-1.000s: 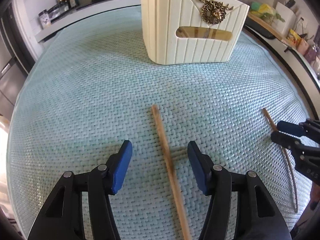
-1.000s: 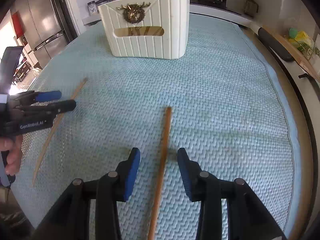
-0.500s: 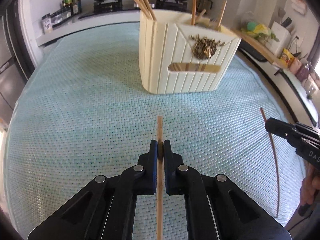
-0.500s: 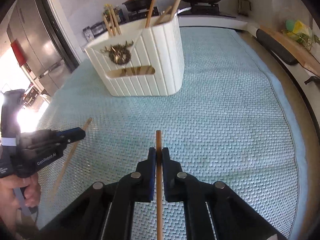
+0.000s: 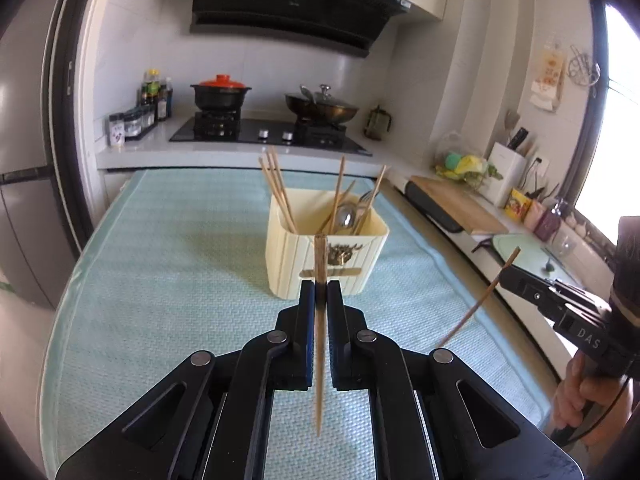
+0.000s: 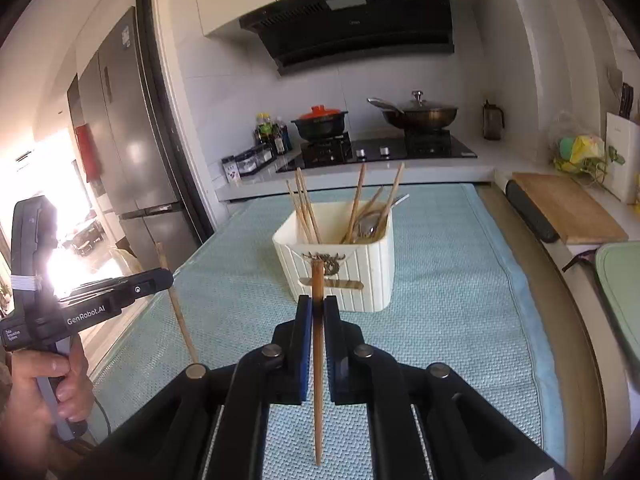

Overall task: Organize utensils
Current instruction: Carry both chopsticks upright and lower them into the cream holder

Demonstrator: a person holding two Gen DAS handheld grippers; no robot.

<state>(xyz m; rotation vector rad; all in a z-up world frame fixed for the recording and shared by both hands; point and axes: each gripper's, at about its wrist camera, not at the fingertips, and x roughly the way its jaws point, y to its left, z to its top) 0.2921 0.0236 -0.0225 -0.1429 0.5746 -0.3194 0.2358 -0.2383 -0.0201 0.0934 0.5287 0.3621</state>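
With each gripper (image 5: 319, 292) (image 6: 317, 306) clamped on one chopstick (image 5: 319, 320) (image 6: 318, 360), tip both upright over the holder (image 5: 326, 256) before releasing, clear of those already inside.

"GenRobot.AI" runs along the left gripper (image 6: 120, 292) — "DAS" marks the right gripper (image 5: 560, 304).

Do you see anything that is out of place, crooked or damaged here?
Nothing stands out. Each tongs pinches one chopstick above the mat, and the utensils in the cream holder lean loosely, as expected.
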